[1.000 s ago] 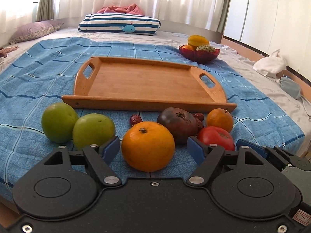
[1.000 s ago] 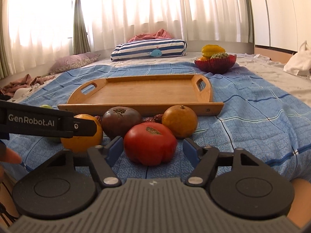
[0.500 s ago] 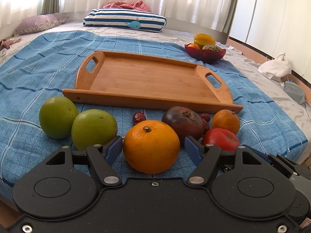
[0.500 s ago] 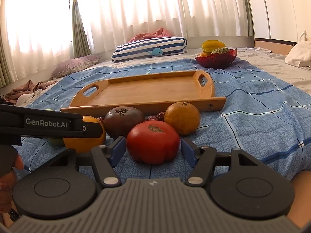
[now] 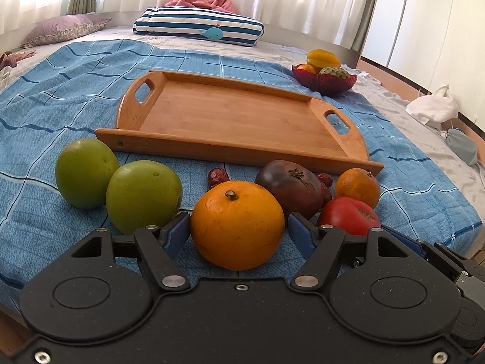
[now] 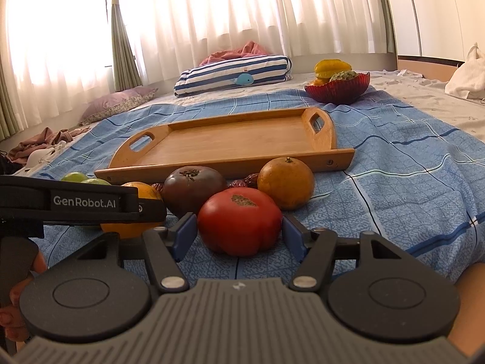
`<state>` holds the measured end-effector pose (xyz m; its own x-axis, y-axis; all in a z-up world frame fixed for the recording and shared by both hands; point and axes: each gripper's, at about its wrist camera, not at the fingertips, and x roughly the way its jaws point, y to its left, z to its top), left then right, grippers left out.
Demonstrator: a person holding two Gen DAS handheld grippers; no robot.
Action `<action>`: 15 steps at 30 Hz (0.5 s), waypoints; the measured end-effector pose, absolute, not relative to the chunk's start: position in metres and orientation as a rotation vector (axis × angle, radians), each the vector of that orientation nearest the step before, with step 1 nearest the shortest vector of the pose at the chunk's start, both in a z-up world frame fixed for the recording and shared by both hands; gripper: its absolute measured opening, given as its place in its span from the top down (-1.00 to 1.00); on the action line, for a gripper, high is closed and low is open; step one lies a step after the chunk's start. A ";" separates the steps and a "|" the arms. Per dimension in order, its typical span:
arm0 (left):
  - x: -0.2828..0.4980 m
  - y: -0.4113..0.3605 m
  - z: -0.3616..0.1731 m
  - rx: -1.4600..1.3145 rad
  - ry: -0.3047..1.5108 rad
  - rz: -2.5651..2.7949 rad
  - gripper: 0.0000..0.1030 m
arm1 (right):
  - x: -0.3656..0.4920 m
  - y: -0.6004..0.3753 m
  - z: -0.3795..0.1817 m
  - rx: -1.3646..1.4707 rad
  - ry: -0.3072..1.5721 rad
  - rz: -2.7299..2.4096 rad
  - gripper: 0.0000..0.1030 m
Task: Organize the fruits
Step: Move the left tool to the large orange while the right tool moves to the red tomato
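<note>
Left claw (image 5: 239,233) straddles the big orange (image 5: 238,225), blue pads just beside it, contact unclear. Right claw (image 6: 239,233), jaws just closing, brackets the red tomato (image 6: 240,220), slight gaps either side. Only the left view shows both green fruits (image 5: 116,183) whole; wooden tray (image 6: 230,163) lies beyond, on the bed.

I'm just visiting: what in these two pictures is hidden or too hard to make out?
- Right view: the green fruits and large orange sit mostly behind the left gripper.
- Both views: the small dark red fruits are largely hidden by the purple tomato; their number is unclear.
- Both views: the red bowl is too far away to identify all its fruit.
- Left view: the gripper's body covers the blanket's near edge.
</note>
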<state>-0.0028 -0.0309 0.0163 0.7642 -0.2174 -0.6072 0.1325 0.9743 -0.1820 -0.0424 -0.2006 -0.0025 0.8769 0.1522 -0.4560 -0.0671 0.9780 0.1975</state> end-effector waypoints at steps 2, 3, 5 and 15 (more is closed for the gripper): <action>-0.002 -0.031 0.016 -0.133 0.675 -0.189 -0.31 | -0.042 -0.200 -0.003 0.178 0.489 0.115 -0.38; -0.002 -0.031 0.016 -0.134 0.676 -0.188 -0.30 | -0.042 -0.200 -0.003 0.179 0.489 0.115 -0.38; -0.001 -0.032 0.016 -0.134 0.677 -0.186 -0.27 | -0.042 -0.200 -0.003 0.178 0.488 0.115 -0.38; 0.001 -0.031 0.013 -0.130 0.676 -0.180 -0.28 | -0.040 -0.198 -0.004 0.173 0.484 0.108 -0.43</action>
